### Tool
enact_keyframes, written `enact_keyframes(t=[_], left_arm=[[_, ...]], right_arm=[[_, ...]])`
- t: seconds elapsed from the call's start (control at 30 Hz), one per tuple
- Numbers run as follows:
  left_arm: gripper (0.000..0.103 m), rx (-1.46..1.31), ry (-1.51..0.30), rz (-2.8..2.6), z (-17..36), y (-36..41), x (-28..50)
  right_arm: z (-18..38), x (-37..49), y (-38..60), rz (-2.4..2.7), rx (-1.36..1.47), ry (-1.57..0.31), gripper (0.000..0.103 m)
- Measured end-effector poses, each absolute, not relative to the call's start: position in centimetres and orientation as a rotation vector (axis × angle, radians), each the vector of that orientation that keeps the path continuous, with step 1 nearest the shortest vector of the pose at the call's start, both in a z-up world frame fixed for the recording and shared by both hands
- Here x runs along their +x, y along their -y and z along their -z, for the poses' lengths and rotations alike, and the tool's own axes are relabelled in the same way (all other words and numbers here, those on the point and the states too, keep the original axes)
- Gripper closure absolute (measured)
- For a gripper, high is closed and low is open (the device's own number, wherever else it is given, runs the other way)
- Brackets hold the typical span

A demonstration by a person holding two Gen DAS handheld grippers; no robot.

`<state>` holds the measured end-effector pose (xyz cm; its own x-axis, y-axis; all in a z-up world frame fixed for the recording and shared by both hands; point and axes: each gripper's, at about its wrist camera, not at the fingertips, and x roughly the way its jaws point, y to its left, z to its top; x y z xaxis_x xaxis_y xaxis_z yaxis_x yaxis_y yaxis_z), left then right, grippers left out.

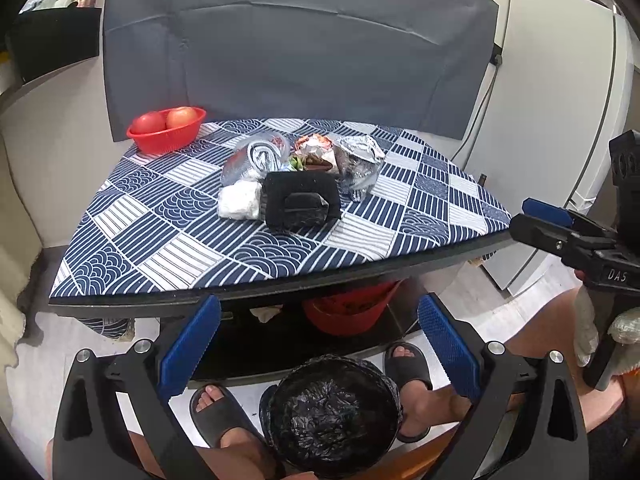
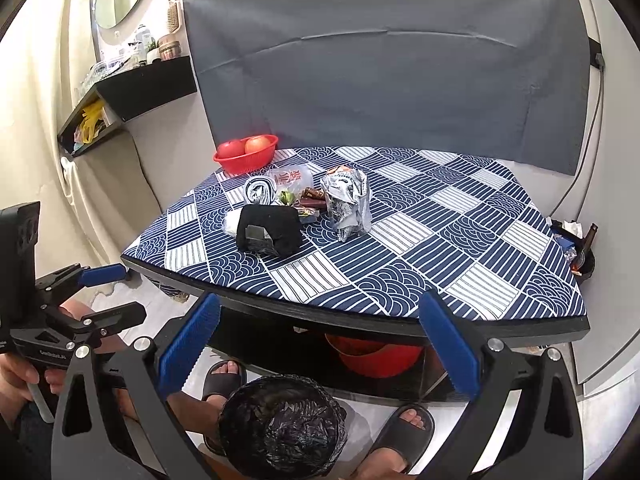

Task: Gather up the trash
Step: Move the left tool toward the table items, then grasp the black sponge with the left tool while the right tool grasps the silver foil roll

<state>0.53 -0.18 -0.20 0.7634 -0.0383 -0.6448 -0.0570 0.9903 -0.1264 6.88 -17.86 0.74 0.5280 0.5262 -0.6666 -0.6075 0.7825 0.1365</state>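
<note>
A pile of trash lies mid-table on the blue patterned cloth [image 1: 168, 240]: a black container [image 1: 301, 201] with a wrapper in it, a crumpled foil bag [image 1: 360, 164], a clear plastic bag [image 1: 256, 156], a white wad [image 1: 239, 200] and food wrappers [image 1: 314, 152]. The pile also shows in the right wrist view, with the black container [image 2: 269, 229] and foil bag [image 2: 347, 204]. A bin lined with a black bag [image 1: 332, 412] [image 2: 282, 424] stands on the floor between the person's feet. My left gripper [image 1: 320, 348] is open and empty, before the table's edge. My right gripper [image 2: 320, 348] is open and empty, likewise.
A red basket with two tomatoes [image 1: 166, 128] [image 2: 246, 152] sits at the table's far left. A red tub [image 1: 348, 312] is under the table. A grey cloth [image 1: 296, 40] hangs behind. A white fridge [image 1: 560, 120] stands right. A small bin with a bottle [image 2: 580, 248] sits beside the table.
</note>
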Motion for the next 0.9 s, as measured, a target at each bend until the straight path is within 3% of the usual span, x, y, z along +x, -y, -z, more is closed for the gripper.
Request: enact_keyframes(t=[0.9], left_arm=[[0.007, -0.326, -0.821, -0.05, 1.4, -4.0, 7.9]], right_arm=[[0.5, 16.1, 14.4, -0.717, -0.127, -0.84, 0.004]])
